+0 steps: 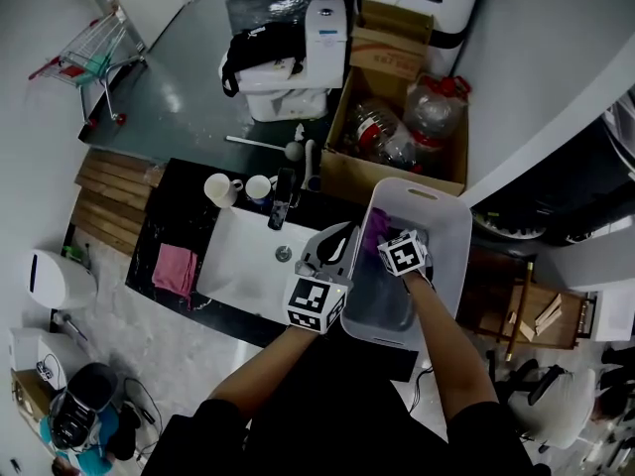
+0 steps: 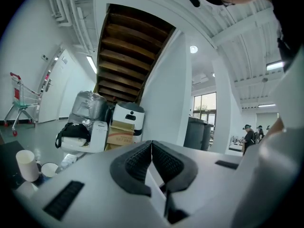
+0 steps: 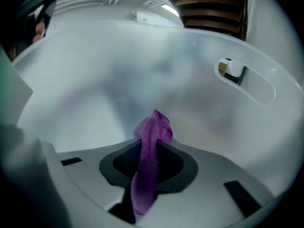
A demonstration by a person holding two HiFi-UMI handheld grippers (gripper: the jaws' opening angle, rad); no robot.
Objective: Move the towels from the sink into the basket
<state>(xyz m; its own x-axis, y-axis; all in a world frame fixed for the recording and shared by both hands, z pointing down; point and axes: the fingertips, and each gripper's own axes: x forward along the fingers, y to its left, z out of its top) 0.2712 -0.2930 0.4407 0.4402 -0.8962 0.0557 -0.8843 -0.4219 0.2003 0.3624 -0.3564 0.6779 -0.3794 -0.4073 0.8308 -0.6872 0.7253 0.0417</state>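
Note:
A purple towel is pinched in my right gripper, which is shut on it inside the white basket. In the head view that gripper hangs low in the basket with the purple towel at its tip. My left gripper hovers between the white sink and the basket's left rim. Its jaws are shut on nothing and point up into the room. A pink towel lies on the dark counter left of the sink.
Two cups and a dark upright object stand behind the sink. A cardboard box with plastic bottles sits beyond the basket. A wooden stool is to the right, a shopping cart far left.

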